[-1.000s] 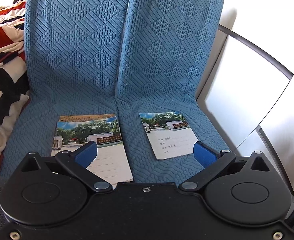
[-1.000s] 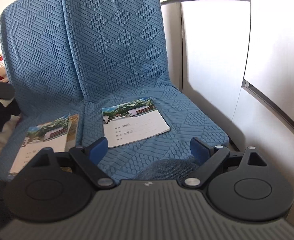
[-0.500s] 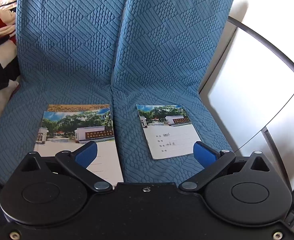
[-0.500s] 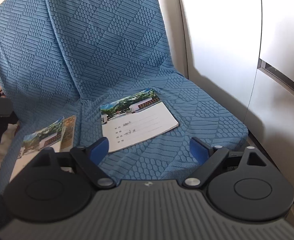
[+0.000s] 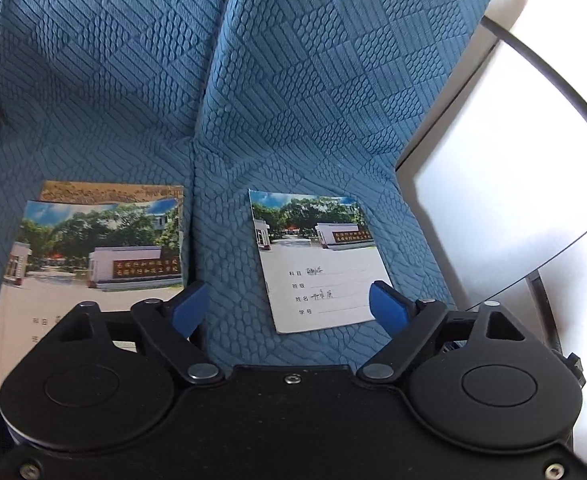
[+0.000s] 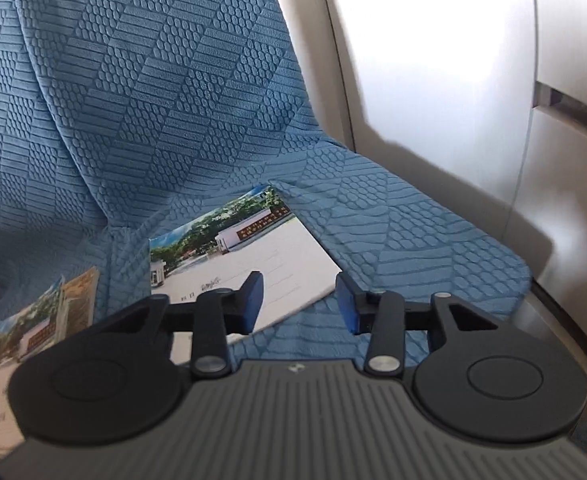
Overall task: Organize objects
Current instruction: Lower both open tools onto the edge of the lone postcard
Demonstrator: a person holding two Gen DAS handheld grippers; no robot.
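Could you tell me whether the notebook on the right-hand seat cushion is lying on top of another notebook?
No, the right-hand notebook lies alone on the blue seat cover, while the left-hand notebook sits on another.

Two seat cushions [image 5: 317,152] stood side by side, a single notebook [image 5: 317,260] lay on the right seat, stacked notebooks [image 5: 93,248] on the left seat, cabinet panel [image 5: 505,200] at right.
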